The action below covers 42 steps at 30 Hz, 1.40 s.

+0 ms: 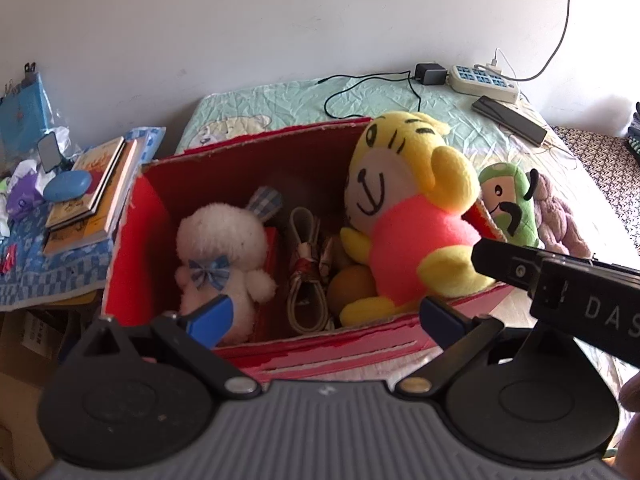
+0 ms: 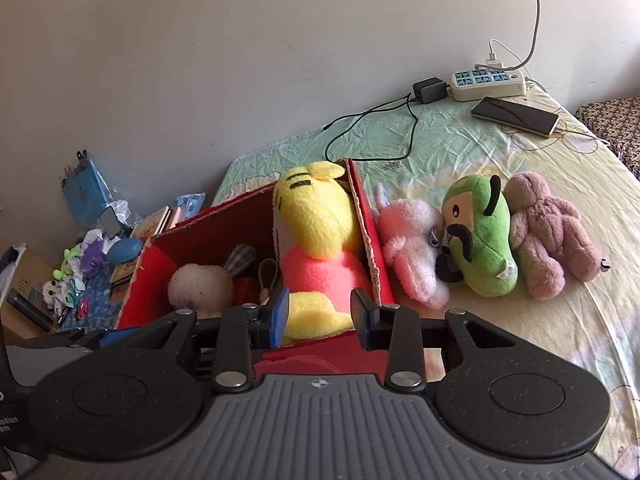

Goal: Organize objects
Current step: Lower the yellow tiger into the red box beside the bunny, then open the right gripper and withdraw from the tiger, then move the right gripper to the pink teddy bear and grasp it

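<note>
A red cardboard box (image 1: pixel 132 240) (image 2: pixel 372 248) stands on the bed. In it are a yellow and pink tiger plush (image 1: pixel 404 220) (image 2: pixel 320 240), a white bunny plush (image 1: pixel 220 248) (image 2: pixel 200 284), a coiled cable (image 1: pixel 306 276) and an orange ball (image 1: pixel 354 284). A green plush (image 2: pixel 480 240), a pink plush (image 2: pixel 412 252) and a mauve plush (image 2: pixel 548 232) lie on the bed right of the box. My left gripper (image 1: pixel 324 318) is open and empty over the box's near edge. My right gripper (image 2: pixel 320 320) is open, near the tiger's foot, holding nothing.
A power strip (image 2: pixel 488 84), a charger (image 2: pixel 428 90), a black cable (image 2: pixel 372 128) and a phone (image 2: pixel 516 116) lie at the back of the bed. Books (image 1: pixel 92 196), a blue case (image 1: pixel 68 186) and clutter sit on a low surface left of the box.
</note>
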Each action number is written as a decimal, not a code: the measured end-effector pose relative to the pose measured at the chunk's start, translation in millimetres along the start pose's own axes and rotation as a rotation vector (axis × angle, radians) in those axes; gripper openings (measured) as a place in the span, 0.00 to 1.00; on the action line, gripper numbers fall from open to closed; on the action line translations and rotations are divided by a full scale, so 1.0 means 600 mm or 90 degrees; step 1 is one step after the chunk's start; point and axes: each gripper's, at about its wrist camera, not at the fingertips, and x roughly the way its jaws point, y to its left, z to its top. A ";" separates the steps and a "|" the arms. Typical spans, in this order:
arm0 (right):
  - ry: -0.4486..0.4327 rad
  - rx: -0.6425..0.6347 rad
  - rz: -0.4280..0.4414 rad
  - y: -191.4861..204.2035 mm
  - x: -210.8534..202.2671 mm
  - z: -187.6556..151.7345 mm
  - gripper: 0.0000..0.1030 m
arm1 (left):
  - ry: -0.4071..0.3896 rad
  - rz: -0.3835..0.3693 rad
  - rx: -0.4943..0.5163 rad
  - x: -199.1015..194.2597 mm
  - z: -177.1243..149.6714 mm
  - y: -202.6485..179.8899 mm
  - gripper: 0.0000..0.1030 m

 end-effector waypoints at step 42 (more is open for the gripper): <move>0.119 -0.065 0.100 -0.109 -0.004 0.016 0.36 | 0.116 0.100 -0.062 0.034 -0.042 -0.150 0.97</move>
